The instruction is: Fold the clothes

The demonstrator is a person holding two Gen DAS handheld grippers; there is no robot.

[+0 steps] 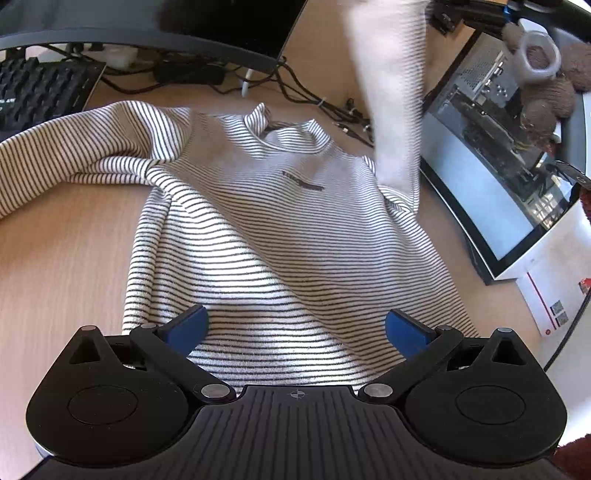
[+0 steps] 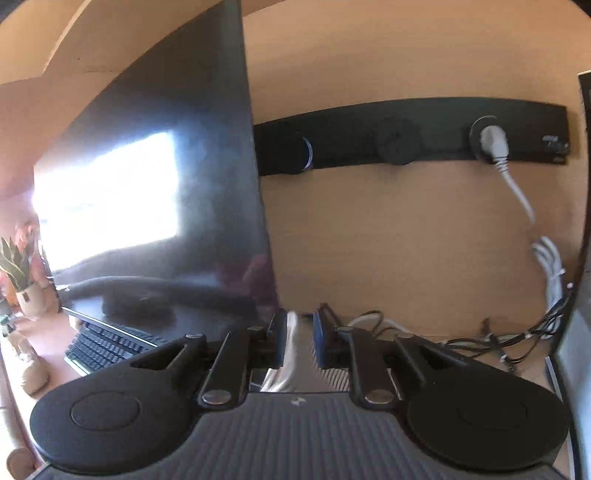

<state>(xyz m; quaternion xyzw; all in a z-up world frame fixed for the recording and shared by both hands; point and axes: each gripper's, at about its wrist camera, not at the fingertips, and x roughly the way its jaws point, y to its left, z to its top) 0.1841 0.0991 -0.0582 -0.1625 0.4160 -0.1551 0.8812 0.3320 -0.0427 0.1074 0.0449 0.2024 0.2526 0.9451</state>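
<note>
A black-and-white striped long-sleeve shirt (image 1: 280, 229) lies flat on the wooden desk (image 1: 55, 266), collar toward the back. My left gripper (image 1: 297, 328) hovers open just above its hem, blue pads wide apart with nothing between them. The shirt's right sleeve (image 1: 391, 92) is raised off the desk and blurred, running up out of the left wrist view. In the right wrist view my right gripper (image 2: 300, 343) points at the back wall. A strip of the sleeve cloth (image 2: 295, 347) hangs between its pads, with a thin dark gap at the right pad. The left sleeve (image 1: 66, 155) trails off to the left.
A monitor (image 1: 147, 22) and keyboard (image 1: 37, 92) stand behind the shirt, with cables (image 1: 314, 99) along the back. A glass-sided computer case (image 1: 498, 166) with a brown plush toy (image 1: 546, 92) on top bounds the right. A wall socket strip (image 2: 406, 136) is ahead.
</note>
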